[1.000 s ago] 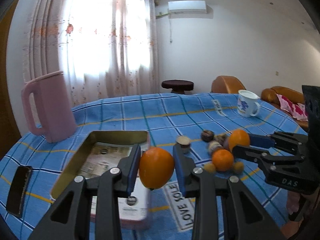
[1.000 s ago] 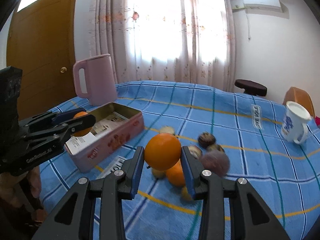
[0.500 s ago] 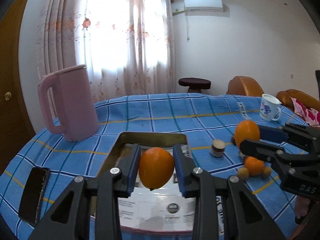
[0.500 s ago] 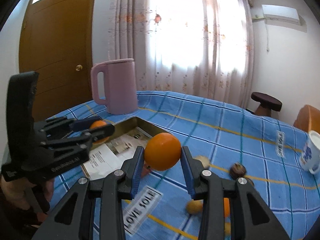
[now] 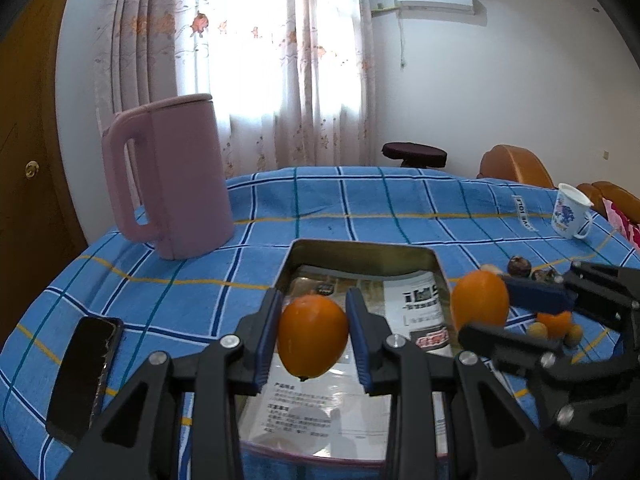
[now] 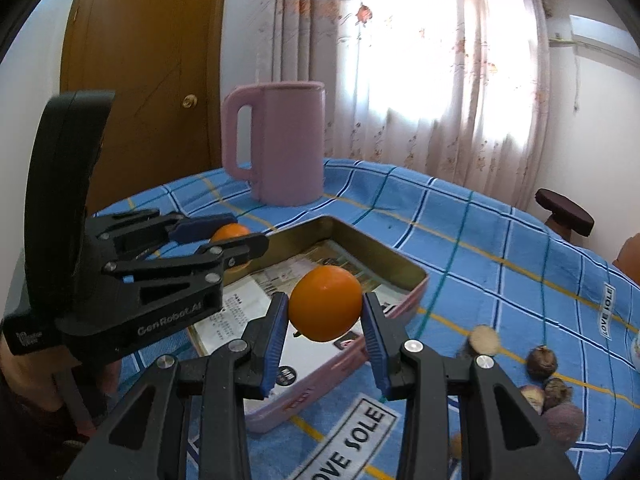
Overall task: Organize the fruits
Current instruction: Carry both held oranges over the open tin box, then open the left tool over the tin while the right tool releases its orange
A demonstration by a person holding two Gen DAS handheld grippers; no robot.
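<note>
My left gripper [image 5: 313,340] is shut on an orange [image 5: 313,345] and holds it above the near end of an open pink tin [image 5: 362,254] lined with printed paper. My right gripper [image 6: 325,326] is shut on a second orange [image 6: 325,309] above the tin's right side [image 6: 404,276]. The right gripper and its orange [image 5: 479,299] also show in the left wrist view; the left gripper and its orange [image 6: 229,233] show in the right wrist view. Several small fruits [image 5: 554,326] lie on the blue checked cloth to the right.
A pink jug [image 5: 172,178] stands behind the tin at the left. A black phone [image 5: 84,368] lies at the table's left edge. A white mug [image 5: 570,210] stands far right. Dark round fruits [image 6: 542,362] lie right of the tin.
Both grippers have carried their oranges leftward from the fruit pile to over the tin. The grips have not changed.
</note>
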